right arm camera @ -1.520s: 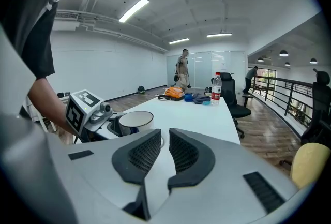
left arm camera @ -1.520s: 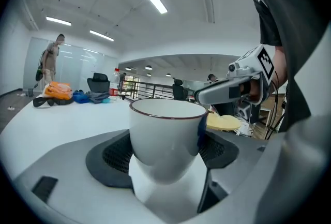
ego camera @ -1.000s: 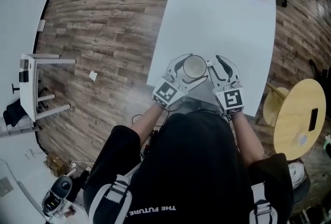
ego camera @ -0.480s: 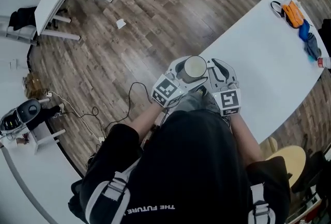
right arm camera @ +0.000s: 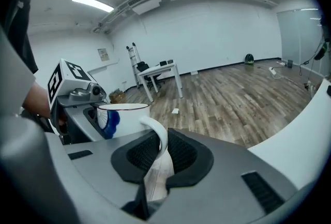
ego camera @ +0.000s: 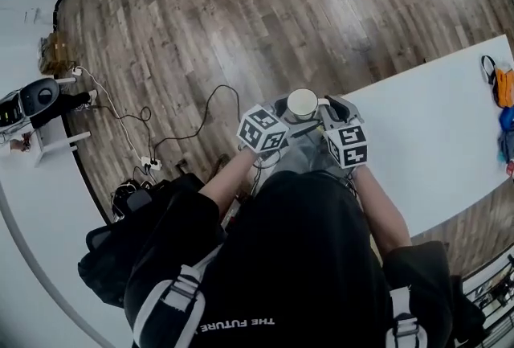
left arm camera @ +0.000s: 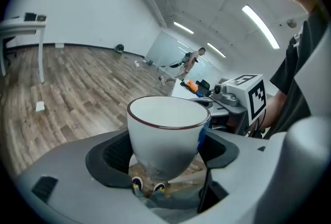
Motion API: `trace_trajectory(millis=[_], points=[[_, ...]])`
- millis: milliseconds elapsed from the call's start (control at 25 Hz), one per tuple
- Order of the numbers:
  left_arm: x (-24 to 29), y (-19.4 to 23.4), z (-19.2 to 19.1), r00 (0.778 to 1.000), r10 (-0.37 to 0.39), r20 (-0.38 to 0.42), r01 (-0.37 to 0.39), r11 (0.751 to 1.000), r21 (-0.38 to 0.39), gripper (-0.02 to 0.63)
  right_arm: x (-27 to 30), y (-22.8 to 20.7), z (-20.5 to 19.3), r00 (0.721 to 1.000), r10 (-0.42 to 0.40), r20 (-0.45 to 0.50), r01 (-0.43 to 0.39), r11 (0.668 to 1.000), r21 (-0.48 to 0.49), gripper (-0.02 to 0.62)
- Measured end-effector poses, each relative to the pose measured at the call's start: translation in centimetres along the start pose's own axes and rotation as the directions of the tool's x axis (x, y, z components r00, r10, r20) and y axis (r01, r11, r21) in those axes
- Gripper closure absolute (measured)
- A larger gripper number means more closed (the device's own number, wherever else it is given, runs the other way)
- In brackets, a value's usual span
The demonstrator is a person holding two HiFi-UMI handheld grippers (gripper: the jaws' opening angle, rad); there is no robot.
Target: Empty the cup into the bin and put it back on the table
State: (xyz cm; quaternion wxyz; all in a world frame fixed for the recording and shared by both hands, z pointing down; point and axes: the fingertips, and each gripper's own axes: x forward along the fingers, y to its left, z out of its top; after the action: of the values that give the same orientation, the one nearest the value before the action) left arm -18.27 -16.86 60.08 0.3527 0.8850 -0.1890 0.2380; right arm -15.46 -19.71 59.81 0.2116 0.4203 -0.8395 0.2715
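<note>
**Above the wooden floor (ego camera: pixel 265 33), beside the table (ego camera: pixel 434 145) edge**

Between both grippers the white cup (ego camera: pixel 302 104) stands upright in the air, just off the table's corner. The left gripper (ego camera: pixel 283 115) has its jaws closed on the cup's body. The jaws of the right gripper (ego camera: pixel 333 109) have just been closing and clamp the handle (right arm camera: pixel 158 137).

Hidden and cropped
Cannot see into cup (left arm camera: pixel 165 140) from left gripper view, rim in the way; cannot follow table (ego camera: pixel 434 145) past head view's right edge, nor name the half-cropped orange item (ego camera: pixel 504 87) there.
</note>
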Motion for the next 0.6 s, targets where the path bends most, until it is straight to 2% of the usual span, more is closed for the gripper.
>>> trace_trajectory(millis=[160,320,440,600], points=[[-0.1,2.8,-4.0,0.998,0.001,-0.056,-0.01,0.987,-0.161,0.215,3.8,1.4,-3.5,0.986,0.055,-0.155,-0.049,0.998,0.038,0.538],[-0.5,4.1,-6.5,0.998,-0.017,-0.053,0.0,0.951,-0.311,0.215,5.8,2.7,-5.7,0.959,0.094,-0.269,-0.078,0.995,0.067,0.538],[-0.4,4.6,-7.5,0.998,-0.023,-0.053,0.003,0.935,-0.353,0.215,6.4,3.0,-6.8,0.942,0.108,-0.319,-0.085,0.993,0.085,0.54],[-0.1,4.8,-7.9,0.999,-0.021,-0.046,0.002,0.927,-0.375,0.214,6.6,2.9,-7.6,0.93,0.125,-0.347,-0.091,0.99,0.111,0.54]])
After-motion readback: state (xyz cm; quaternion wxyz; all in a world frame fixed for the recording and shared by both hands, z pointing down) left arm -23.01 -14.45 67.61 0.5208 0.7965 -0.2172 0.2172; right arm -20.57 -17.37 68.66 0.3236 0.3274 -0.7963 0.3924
